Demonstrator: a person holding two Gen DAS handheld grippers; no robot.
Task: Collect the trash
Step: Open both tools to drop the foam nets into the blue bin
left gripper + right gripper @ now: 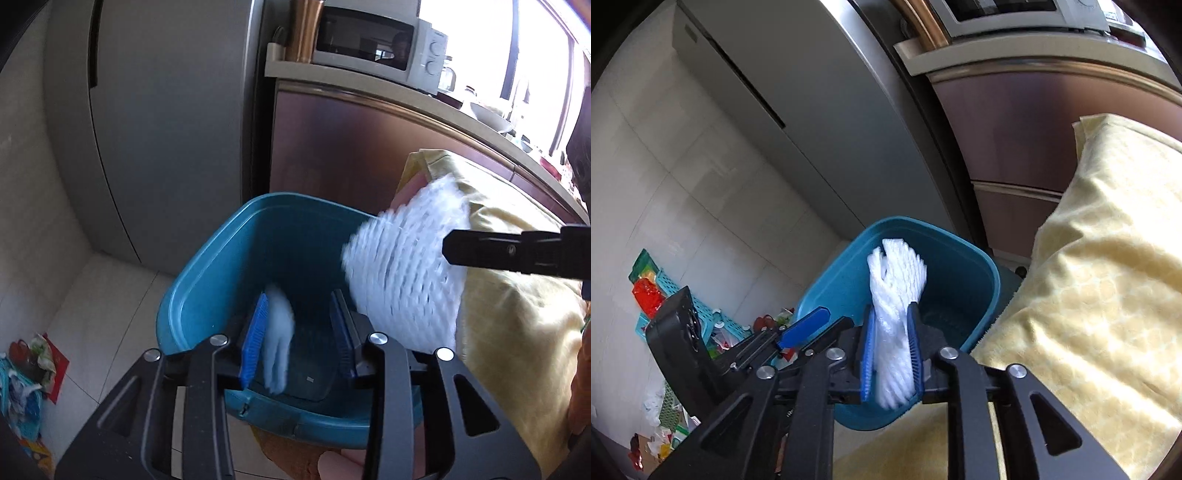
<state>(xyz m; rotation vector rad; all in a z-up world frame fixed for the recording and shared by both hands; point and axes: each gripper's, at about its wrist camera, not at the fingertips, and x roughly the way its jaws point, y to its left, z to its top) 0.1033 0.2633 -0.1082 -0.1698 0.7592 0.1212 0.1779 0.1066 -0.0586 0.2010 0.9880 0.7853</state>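
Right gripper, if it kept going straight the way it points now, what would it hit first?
Probably the inside of the teal bin. The right gripper, clamped on white foam netting, points into its opening; depth is unclear.

Pale tiled floor with a scatter of litter

The tiled floor (713,236) fills the left of the right wrist view; at lower left lie a teal perforated basket (683,295), red wrappers (646,297) and mixed scraps (661,439) on the tiles.

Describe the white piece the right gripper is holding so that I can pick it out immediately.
Start at the grey fridge, then drop to the teal bin at its foot. Above the bin, the white foam net sleeve is pinched between blue pads; only it has a ribbed mesh texture.
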